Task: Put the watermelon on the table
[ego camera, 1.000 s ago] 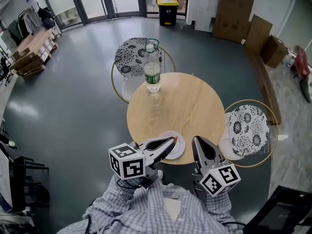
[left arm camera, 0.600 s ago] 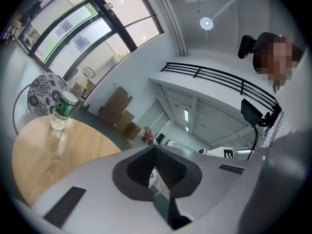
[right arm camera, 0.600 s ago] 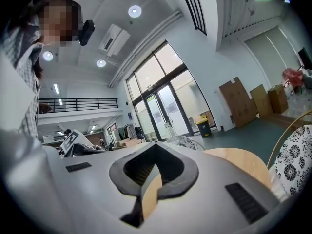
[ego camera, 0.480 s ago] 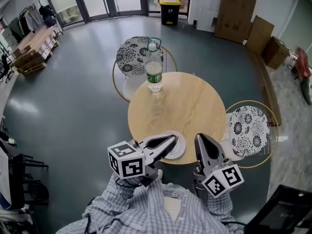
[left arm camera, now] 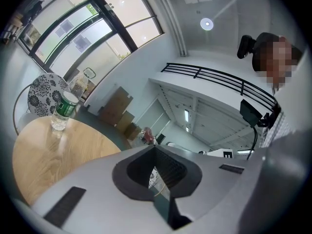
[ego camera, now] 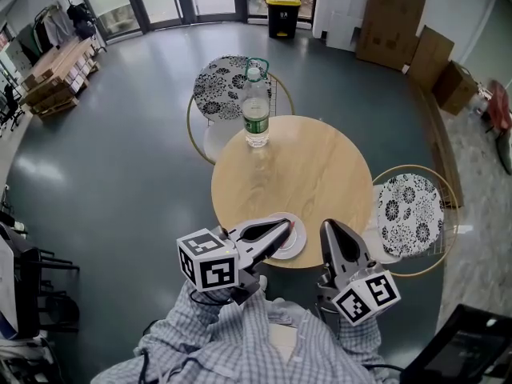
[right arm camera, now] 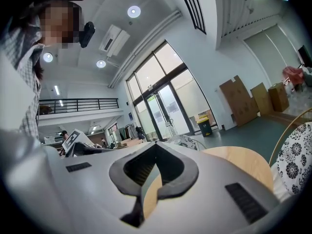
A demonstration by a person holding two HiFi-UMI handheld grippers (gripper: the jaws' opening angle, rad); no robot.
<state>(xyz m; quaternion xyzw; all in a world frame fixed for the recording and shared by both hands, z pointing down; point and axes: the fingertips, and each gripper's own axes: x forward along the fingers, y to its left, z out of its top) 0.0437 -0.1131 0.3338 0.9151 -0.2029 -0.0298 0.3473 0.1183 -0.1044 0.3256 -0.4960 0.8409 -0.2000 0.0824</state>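
Watermelon (ego camera: 289,227) showed only as a red speck at the tip of the closed left gripper (ego camera: 286,230), lower centre, above the plate (ego camera: 291,247). The right gripper (ego camera: 330,226) was closed and empty.

table (ego camera: 320,162) = light wood grain, plate (ego camera: 293,248) on it plain white. bottle (ego camera: 256,112) clear w/ a green label. upper chair (ego camera: 222,85) and right chair (ego camera: 408,213) both have b&w floral cushions + goldish wire frames. floor (ego camera: 120,158) dark teal-grey, glossy. bin (ego camera: 284,13) top centre is black w/ yellow lid. shirt (ego camera: 256,346) at the bottom: pale blue check. left gripper (ego camera: 285,229) & right gripper (ego camera: 328,227) grey, cubes white w/ black squares.
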